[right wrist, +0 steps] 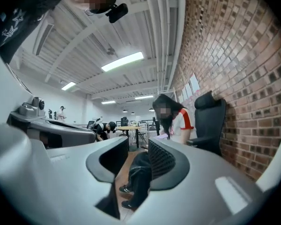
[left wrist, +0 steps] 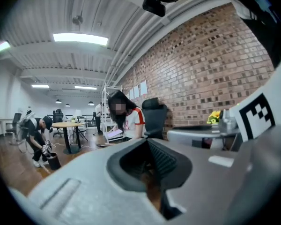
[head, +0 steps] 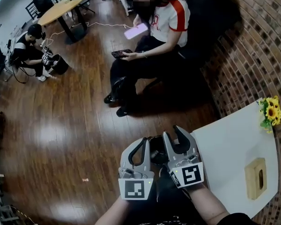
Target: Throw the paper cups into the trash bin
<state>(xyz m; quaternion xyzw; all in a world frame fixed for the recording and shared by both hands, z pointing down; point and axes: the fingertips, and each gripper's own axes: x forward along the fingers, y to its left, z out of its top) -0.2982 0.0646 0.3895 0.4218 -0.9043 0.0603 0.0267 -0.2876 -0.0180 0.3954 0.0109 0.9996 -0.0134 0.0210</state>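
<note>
No paper cup shows in any view. My two grippers are held up side by side close to the head camera, above the wooden floor. My left gripper [head: 143, 142] has its fingertips together with nothing between them; in its own view, the left gripper [left wrist: 148, 141] points level across the room. My right gripper [head: 174, 133] stands slightly open and empty; in its own view, the right gripper [right wrist: 138, 142] shows only a narrow gap between its jaws. A dark shape [head: 158, 154] lies beneath the grippers, and I cannot tell what it is.
A white table [head: 234, 144] at the right bears a wooden tissue box [head: 255, 177] and sunflowers [head: 270, 112]. A seated person [head: 154, 36] is ahead by the brick wall [head: 253, 41]. A crouching person [head: 30, 48] with a small black bin [head: 60, 64] is far left.
</note>
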